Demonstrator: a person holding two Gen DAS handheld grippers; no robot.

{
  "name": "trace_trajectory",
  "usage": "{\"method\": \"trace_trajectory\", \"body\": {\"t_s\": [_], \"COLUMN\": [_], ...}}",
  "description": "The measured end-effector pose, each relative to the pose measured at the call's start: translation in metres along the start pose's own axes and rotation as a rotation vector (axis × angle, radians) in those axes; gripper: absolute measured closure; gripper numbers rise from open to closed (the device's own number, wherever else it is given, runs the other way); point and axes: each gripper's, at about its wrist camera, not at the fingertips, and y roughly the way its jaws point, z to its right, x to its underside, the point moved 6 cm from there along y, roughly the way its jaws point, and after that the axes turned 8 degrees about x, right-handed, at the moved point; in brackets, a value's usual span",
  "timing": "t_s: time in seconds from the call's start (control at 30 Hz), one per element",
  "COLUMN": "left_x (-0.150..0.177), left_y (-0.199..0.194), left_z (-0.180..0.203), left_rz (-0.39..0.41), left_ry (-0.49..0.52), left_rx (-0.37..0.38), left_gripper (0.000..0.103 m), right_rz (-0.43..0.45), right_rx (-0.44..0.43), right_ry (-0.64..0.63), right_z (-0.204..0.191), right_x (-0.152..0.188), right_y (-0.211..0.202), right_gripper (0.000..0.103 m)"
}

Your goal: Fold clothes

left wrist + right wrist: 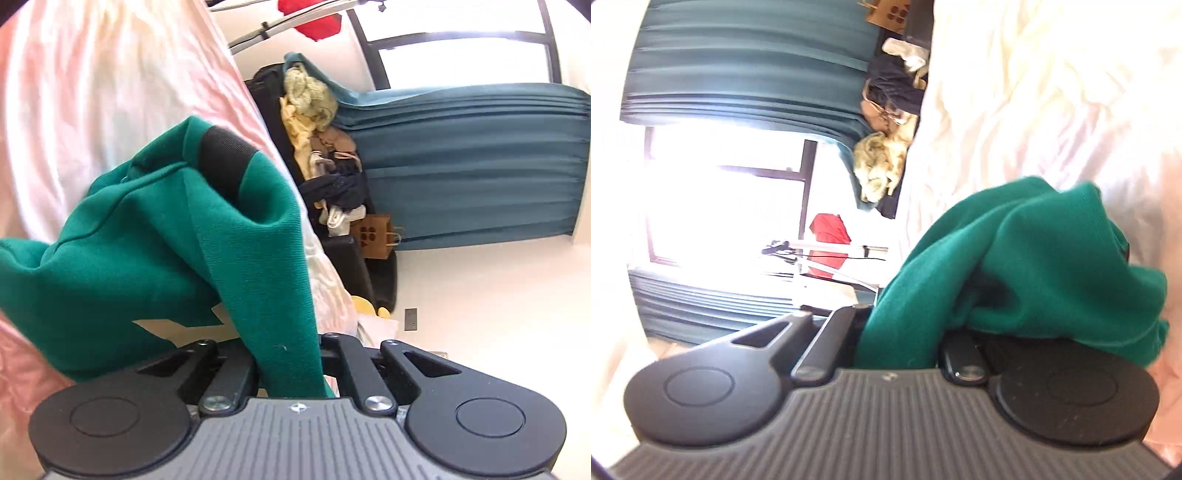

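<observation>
Closest to the left gripper, the green garment is bunched over its fingers, with a fold running down between the linkage arms to the grey body; the jaws are pressed together, pinching that cloth, and one black pad pokes out through the fabric ahead. A pale patch marks the cloth near the left linkage. The right gripper is likewise clamped on the same green garment, which drapes over its right-hand side and hides the fingertips. Just beyond both tools lies the pink-white bedding. Farther off stands a dark chair piled with loose clothes, with a brown paper bag at its end. Farthest away are the teal curtain, the bright window, and a red item on a rack.
</observation>
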Motion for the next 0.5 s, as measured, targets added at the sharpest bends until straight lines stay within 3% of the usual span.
{"method": "trace_trajectory", "body": {"t_s": [0.2,0.33,0.5], "left_x": [0.005,0.059,0.15], "left_y": [0.052,0.103,0.173], "left_z": [0.091,0.173,0.323], "left_rz": [-0.043,-0.092,-0.223], "left_ry": [0.045,0.129,0.156], "left_rx": [0.083,0.126,0.309], "left_gripper": [0.099,0.1,0.1], "right_rz": [0.066,0.154,0.325], "right_rx": [-0.071,-0.101,-0.15], "right_ry": [-0.009,-0.042,-0.088], "right_z": [-0.048,-0.081,-0.115], "right_x": [-0.058,-0.122,-0.216], "right_y": [-0.03,-0.056,-0.112], "right_gripper": [0.093,0.093,0.093]}}
